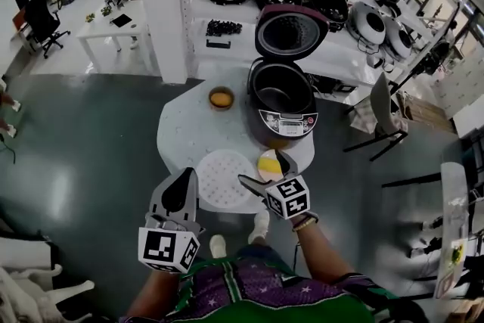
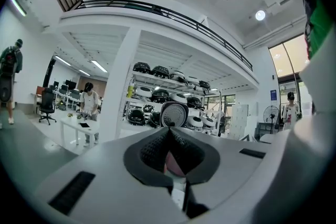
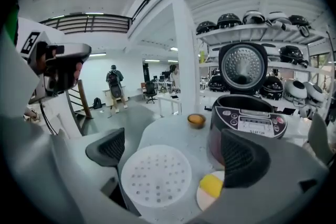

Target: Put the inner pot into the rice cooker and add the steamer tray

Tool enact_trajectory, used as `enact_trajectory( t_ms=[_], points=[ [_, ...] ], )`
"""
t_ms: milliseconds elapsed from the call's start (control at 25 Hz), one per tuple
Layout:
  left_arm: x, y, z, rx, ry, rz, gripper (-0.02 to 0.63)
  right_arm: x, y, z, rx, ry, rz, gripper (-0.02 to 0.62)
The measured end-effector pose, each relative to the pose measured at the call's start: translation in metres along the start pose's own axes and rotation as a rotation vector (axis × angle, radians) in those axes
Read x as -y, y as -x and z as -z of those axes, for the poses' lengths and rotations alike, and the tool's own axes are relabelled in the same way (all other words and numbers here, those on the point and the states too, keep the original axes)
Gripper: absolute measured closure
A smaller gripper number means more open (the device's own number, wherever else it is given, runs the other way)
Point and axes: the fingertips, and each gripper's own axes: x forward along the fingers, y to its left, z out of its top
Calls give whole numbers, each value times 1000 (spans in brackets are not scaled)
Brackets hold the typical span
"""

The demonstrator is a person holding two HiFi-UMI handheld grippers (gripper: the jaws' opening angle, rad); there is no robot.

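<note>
Far right on the round table (image 1: 178, 134): cooker (image 1: 281, 98), lid up. Flat on the near edge: white tray (image 3: 156, 176). Just near-right of the tray and clear of it: right gripper (image 3: 176, 153), jaws wide apart, tray in sight between them, closer to the left jaw. Near-left of the tray: left gripper (image 2: 170, 144), jaws together, empty. Left of the cooker: orange bowl (image 1: 221, 97). Right of the tray: small plate (image 3: 206, 201) with a yellow lump (image 3: 211, 185).

Head and right gripper views share rice cooker (image 1: 287, 123).
</note>
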Motion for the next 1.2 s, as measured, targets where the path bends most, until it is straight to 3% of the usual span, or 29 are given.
enact_trajectory(
  t_ms=[640,1200],
  points=[
    [-21,-7,4,-46,-10,-181,584,33,-96,98,-224,17,-82,163],
    [-23,-20,17,-97,-18,-225,584,44,-133,152,-365,40,-89,298]
  ],
)
